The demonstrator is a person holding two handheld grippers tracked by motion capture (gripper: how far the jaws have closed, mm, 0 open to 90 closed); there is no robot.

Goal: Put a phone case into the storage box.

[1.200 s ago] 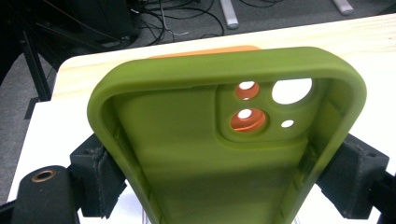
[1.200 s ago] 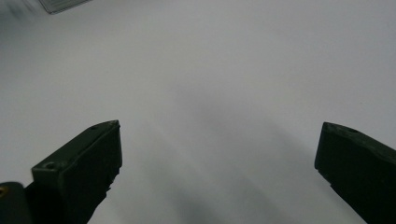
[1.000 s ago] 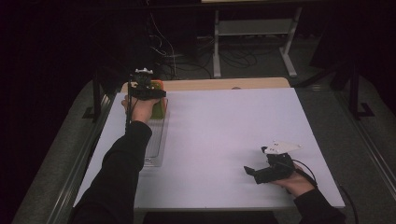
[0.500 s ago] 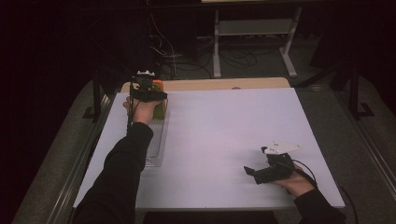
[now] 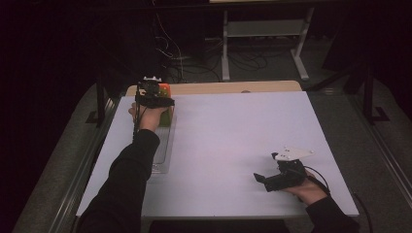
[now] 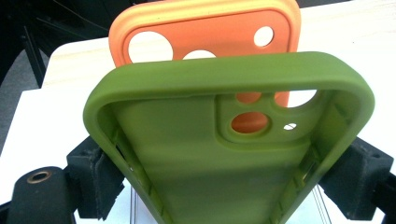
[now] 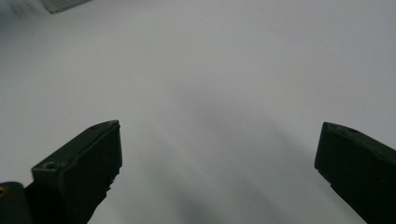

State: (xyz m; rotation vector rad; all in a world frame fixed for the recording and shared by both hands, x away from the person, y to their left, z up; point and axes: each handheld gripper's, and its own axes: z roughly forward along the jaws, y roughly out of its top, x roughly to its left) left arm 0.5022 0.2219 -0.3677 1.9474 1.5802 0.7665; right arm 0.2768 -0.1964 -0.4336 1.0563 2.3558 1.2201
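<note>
High view: catches the left gripper [image 5: 154, 97] out at the far left corner of the white table [image 5: 233, 136], hand wrapped round it, nose down on a green case [image 5: 168, 116]. Shows an orange case [image 5: 165, 88] just behind, closer to the far edge, and a clear tray [image 5: 163, 155] running along the left edge toward the near side. Finds the right gripper [image 5: 265, 180] resting by the near right corner, well apart from the action.

Left gripper view: looks straight into the hollow of the green case [image 6: 187, 154], standing on end, camera cut-outs up top, the orange case [image 6: 224, 37] upright right behind it and showing through the holes. Has the tongs on either long edge of the green case, pads touching both sides, jaws just been opening, case between them. Reads as a release in the making. To do it well: hold the hand steady, let the pads part evenly so neither side drags the soft rim, check that the case stands by itself beside the orange one, then back straight out along the jaws without a twist.

Right gripper view: looks down on bare white tabletop, tongs spread wide apart, nothing between them. Best left parked there, clear of the left arm's way back.
</note>
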